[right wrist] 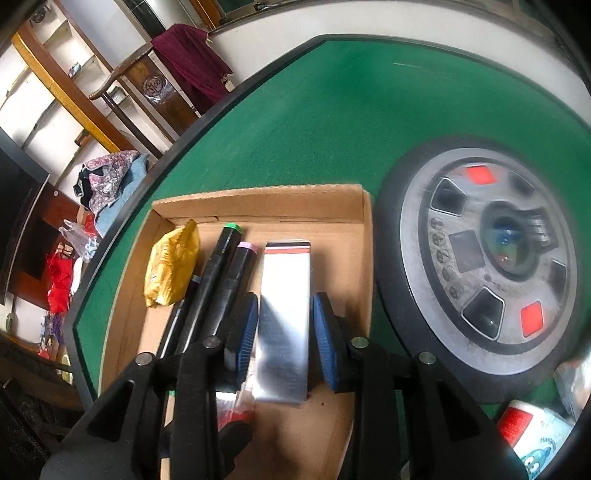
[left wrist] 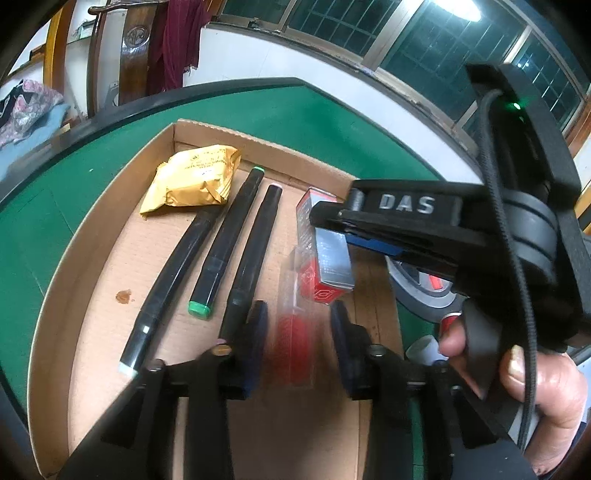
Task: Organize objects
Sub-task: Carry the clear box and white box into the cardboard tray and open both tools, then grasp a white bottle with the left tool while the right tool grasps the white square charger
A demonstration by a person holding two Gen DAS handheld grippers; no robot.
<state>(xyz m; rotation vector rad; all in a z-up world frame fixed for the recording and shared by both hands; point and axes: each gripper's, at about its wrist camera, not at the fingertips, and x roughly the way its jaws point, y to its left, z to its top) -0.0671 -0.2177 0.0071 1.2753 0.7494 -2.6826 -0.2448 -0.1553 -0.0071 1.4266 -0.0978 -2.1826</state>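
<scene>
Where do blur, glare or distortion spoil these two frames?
Left wrist view: the red case between the left gripper pads is smeared; a ceiling lamp flares at the top; the table edge bows from the fisheye. Right wrist view: the silver box glares white at its far end and blurs nearer the right gripper; the round console is soft.

Home game rm, mahjong table (right wrist: 332,110), wood chair (right wrist: 155,88), clothes pile (right wrist: 110,177)

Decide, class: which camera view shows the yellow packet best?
The left wrist view: the yellow packet lies whole in the cardboard tray, its print facing the camera. The right wrist view shows it narrower, seen edge-on.
</scene>
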